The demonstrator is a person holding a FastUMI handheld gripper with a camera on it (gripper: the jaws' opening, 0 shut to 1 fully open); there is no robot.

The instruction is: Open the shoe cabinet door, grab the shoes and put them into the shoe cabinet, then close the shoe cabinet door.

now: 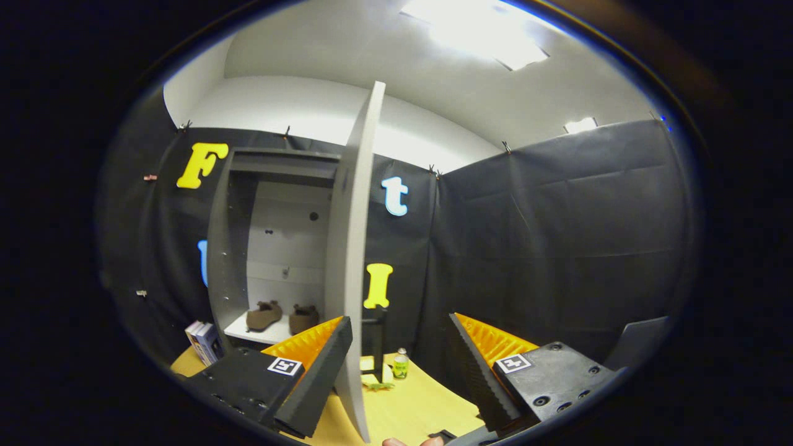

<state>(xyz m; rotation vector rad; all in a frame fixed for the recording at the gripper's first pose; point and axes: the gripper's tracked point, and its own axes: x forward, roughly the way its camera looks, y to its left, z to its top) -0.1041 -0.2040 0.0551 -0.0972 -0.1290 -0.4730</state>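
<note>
The grey shoe cabinet [230, 248] stands open on the wooden table beyond my left finger. Its door [353, 248] is swung out toward me, edge-on, and its front edge reaches between my two fingers, close to the left one. Two brown shoes [263, 316] [303, 318] sit side by side on the cabinet's white bottom shelf [260, 334]. My gripper [396, 371] is open, with neither finger pressing on the door.
A small green-labelled bottle [401, 363] and a green scrap [378, 384] lie on the yellow tabletop [409, 409] beyond the door. Books [204, 342] lean left of the cabinet. A black stand [376, 344] rises behind the door. A fingertip [409, 441] shows below.
</note>
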